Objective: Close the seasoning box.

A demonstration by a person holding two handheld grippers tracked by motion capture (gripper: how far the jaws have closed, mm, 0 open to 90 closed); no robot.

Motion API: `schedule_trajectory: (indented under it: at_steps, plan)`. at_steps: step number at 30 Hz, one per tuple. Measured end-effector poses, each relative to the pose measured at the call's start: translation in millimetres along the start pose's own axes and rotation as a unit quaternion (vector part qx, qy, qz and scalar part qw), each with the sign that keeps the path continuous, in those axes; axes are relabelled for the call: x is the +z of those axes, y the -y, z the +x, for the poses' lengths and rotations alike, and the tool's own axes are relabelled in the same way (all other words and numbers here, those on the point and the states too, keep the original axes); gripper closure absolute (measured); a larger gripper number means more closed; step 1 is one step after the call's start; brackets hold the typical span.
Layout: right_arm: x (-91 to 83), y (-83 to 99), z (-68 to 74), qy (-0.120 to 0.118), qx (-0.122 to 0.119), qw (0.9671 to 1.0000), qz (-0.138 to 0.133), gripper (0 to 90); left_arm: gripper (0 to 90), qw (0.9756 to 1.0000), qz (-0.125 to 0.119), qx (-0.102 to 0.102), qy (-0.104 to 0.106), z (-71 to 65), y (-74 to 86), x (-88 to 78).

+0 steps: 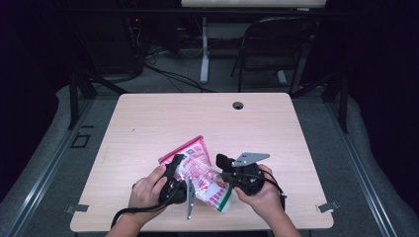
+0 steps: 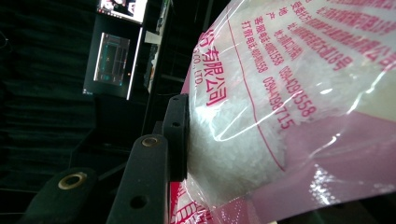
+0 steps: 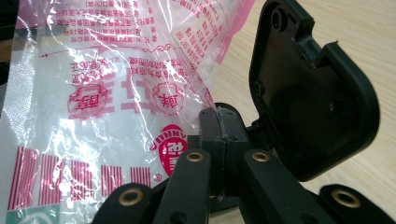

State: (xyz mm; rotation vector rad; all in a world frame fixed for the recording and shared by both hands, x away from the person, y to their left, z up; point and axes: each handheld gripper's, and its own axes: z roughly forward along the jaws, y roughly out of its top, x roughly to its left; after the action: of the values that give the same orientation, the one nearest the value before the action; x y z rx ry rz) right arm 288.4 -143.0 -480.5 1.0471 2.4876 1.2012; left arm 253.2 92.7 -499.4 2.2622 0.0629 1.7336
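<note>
Two hand-held grippers flank our pink-printed bag (image 1: 200, 177) above the bench (image 1: 148, 118): left hand-held gripper (image 1: 174, 170) clamps its upper-left end, right hand-held gripper (image 1: 223, 173) pinches shut on film opposite.

plastic bag (image 2: 299, 93), upper right of the left gripper view: red print "CO., LTD.", "有限公司", digits "0394-4298715", partly legible.

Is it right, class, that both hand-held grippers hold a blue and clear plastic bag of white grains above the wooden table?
Not quite: the bag is pink and clear with red print, not blue, as the right gripper view shows. The rest stands: the left hand-held gripper and the right hand-held gripper both hold it above the wooden table.
</note>
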Motion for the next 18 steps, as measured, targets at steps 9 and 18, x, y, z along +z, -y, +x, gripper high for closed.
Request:
schedule_trajectory:
  at_steps: [9, 18]
  plan:
    - [0.2, 0.5, -1.6, 0.001, 0.003, 1.0000, -0.002, 90.0, 68.5, 0.9999, -0.001, 0.016, -0.001, 1.2, -1.4, -1.1]
    - [0.4, 0.6, -1.8, 0.001, 0.004, 1.0000, 0.000, 90.0, 68.6, 0.9999, -0.001, 0.016, -0.001, 1.1, -1.7, -1.2]
